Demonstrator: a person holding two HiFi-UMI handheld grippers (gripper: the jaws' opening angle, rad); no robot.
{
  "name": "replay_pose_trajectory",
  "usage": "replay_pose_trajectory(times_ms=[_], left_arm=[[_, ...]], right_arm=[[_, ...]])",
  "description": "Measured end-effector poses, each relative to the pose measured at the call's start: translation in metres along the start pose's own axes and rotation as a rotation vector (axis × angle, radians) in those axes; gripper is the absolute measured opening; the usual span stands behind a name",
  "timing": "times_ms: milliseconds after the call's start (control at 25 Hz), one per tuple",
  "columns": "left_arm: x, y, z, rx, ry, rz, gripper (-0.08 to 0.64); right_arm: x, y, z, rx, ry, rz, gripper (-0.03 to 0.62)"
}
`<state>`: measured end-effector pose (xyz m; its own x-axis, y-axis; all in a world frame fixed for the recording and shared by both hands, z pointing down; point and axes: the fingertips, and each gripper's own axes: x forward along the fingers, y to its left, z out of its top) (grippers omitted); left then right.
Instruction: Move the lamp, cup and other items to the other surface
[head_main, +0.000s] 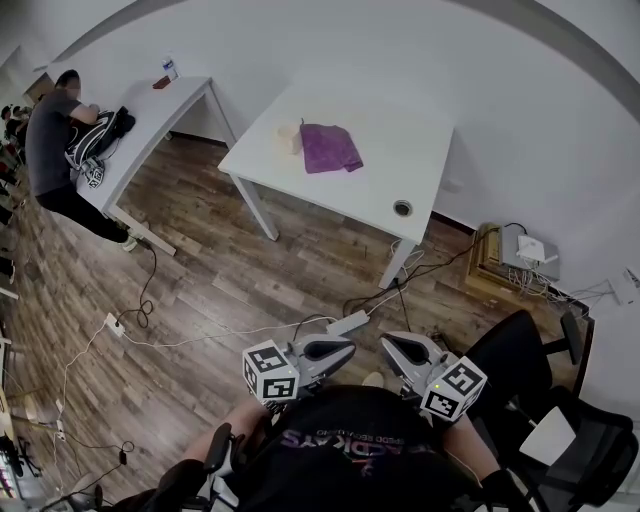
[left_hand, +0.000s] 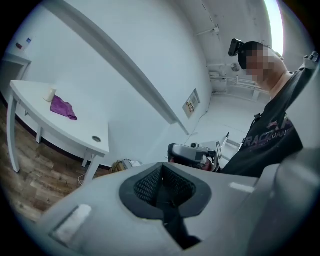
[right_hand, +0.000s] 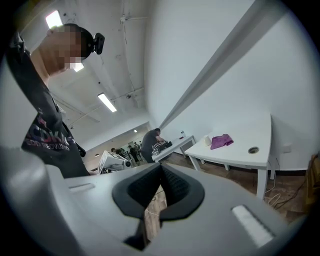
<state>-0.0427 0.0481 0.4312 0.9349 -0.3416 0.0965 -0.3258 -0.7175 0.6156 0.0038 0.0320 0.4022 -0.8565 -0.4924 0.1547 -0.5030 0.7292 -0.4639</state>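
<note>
Left gripper (head_main: 333, 352): jaws together, nothing between them.
Right gripper (head_main: 398, 350): jaws together (empty too), just beside the left one.
Cup (head_main: 289, 138): on the white table (head_main: 400, 160), just beside the purple cloth (head_main: 330, 148), well apart from both grippers.

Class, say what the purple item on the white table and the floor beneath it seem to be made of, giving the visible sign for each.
The purple item looks like soft matte fabric: it lies rumpled with folded edges. The floor looks like wood or wood-look laminate with a slight sheen: brown planks with grain streaks; which one is unclear.
</note>
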Motion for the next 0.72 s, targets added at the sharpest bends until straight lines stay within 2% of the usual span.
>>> replay_pose_trajectory(times_ms=[360,720], left_arm=[[-0.0073,0.0039,0.006,-0.027,-0.048,0.021,0.0],[-0.0048,-0.0045,0.0019,-0.006,-0.033,0.016,0.0]], right_arm=[[-0.0053,0.0007,-0.0081,0.014,0.031,0.015,0.005],[-0.0065,0.0003,-0.0071,0.02,0.036,0.017,0.005]])
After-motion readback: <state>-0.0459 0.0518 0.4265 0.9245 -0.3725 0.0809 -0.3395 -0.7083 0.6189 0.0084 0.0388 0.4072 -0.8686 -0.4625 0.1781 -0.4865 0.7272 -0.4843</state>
